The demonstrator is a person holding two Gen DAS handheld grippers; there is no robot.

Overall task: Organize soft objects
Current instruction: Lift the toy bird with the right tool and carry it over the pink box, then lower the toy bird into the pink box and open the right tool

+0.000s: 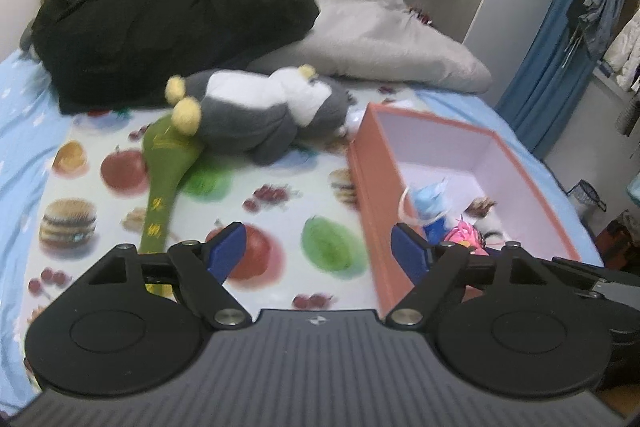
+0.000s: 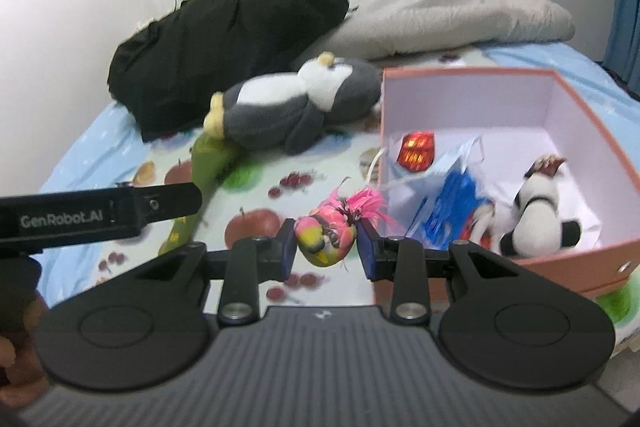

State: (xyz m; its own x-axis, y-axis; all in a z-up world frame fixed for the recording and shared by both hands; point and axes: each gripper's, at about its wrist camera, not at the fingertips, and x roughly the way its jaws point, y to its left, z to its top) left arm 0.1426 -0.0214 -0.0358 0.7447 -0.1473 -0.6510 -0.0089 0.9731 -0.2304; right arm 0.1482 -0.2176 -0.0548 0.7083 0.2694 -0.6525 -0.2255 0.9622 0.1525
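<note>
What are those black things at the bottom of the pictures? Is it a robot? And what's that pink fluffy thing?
It's not a robot. A person holds a hand-held gripper in each hand, like big tongs with two blue fingers, and each one carries a camera looking forward. So one picture comes from the left hand and the other from the right.

Both look at a bed with a fruit-and-burger sheet. On it lie a grey and white plush penguin, a black jacket and a pink box already holding a panda toy.

The right hand-held gripper squeezes the pink fluffy thing, a small bird toy. The left hand-held gripper is open and empty.
</note>
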